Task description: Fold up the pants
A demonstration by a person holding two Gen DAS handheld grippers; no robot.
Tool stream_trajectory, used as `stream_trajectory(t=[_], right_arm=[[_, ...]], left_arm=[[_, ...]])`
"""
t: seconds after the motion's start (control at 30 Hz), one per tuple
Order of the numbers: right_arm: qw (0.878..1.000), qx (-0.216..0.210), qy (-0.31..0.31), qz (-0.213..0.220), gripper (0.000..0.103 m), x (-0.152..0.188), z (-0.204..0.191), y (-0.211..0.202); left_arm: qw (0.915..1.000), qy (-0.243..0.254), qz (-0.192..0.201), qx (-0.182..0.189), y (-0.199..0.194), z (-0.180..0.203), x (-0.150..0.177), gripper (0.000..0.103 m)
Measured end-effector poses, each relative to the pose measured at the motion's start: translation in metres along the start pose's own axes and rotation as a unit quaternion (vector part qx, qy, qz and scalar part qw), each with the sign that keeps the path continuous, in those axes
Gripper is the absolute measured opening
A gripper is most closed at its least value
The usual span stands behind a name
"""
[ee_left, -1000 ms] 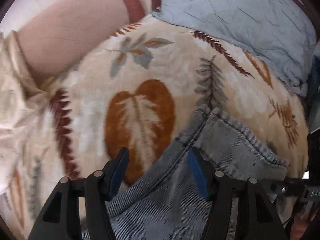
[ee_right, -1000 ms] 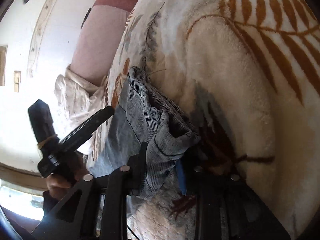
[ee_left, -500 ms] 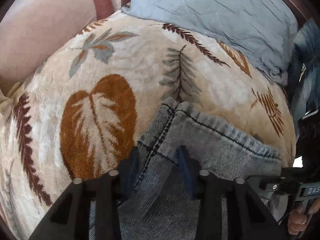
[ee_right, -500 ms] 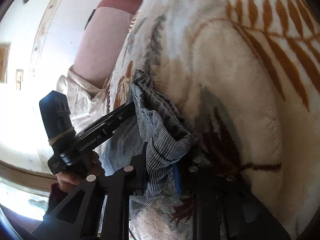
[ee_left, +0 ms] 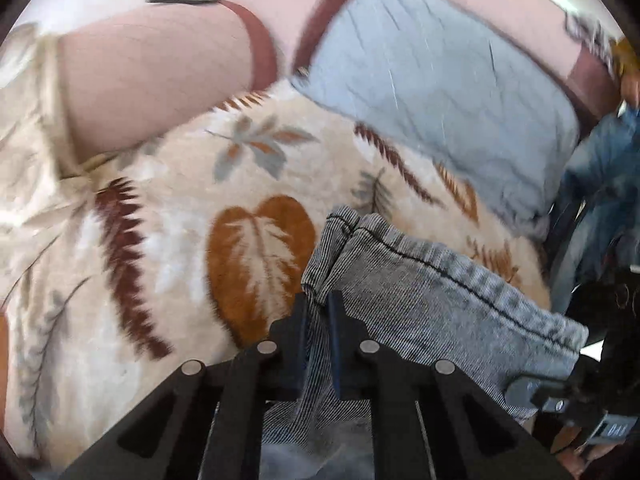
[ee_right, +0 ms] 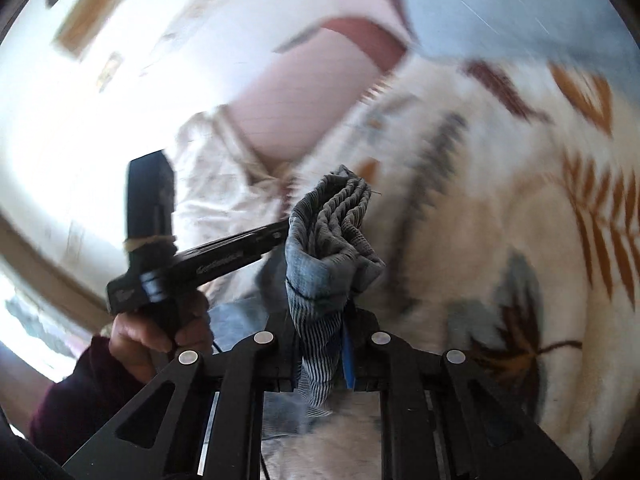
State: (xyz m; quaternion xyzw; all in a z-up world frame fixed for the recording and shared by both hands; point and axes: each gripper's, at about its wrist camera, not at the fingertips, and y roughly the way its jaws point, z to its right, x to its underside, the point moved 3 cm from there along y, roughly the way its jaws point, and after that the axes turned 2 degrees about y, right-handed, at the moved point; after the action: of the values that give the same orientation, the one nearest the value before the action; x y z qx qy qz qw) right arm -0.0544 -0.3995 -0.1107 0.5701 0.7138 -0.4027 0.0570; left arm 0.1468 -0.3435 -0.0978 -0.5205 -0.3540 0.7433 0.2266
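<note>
The pants (ee_left: pixel 432 304) are grey-blue washed denim jeans with fine vertical ribbing in the weave and dark stitching along a thick hem. In the left wrist view they are bunched into stacked layers, the hemmed edge running from the upper left down toward the right, lifted over a cream leaf-patterned blanket (ee_left: pixel 168 240). In the right wrist view the jeans (ee_right: pixel 328 248) show as a gathered wad of several folded layers standing upright, edges fanned at the top.
</note>
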Motion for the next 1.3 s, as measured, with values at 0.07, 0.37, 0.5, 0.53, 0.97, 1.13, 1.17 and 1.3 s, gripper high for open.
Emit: stream_trajectory(t=[0.07,0.37,0.5,0.53,0.97,1.13,1.17,1.3], right_arm=[[0.999,-0.012,-0.042,0.006,0.014,0.006,-0.026,-0.003],[0.982,-0.077,-0.15,-0.088,0.015,0.067,-0.12,0.032],[0.963,-0.084,-0.171,-0.19,0.02,0.115,-0.14,0.069],[0.957,-0.082,-0.176,-0.217,0.029,0.128,-0.141,0.079],[0.948,-0.194,-0.069,-0.242,0.067,0.103,-0.131,0.074],[0.969,-0.133,-0.038,-0.202,0.068,0.091,-0.106,0.094],[0.972,-0.111,-0.045,-0.203,0.067,0.093,-0.102,0.101],[0.968,-0.145,-0.068,-0.195,0.065,0.079,-0.119,0.092]], left_arm=[[0.9998,-0.012,0.012,-0.004,-0.022,-0.012,0.009,0.012],[0.9905,-0.101,0.005,-0.092,-0.091,-0.096,0.08,0.011],[0.9819,-0.144,-0.004,-0.123,-0.11,-0.128,0.116,0.011],[0.9802,-0.151,-0.004,-0.127,-0.114,-0.132,0.125,0.011],[0.9668,-0.214,0.028,-0.137,-0.174,-0.115,0.186,0.012],[0.9683,-0.221,-0.004,-0.116,-0.155,-0.081,0.21,0.012],[0.9675,-0.224,-0.015,-0.116,-0.148,-0.073,0.216,0.012],[0.9602,-0.258,-0.016,-0.106,-0.141,-0.052,0.238,0.012]])
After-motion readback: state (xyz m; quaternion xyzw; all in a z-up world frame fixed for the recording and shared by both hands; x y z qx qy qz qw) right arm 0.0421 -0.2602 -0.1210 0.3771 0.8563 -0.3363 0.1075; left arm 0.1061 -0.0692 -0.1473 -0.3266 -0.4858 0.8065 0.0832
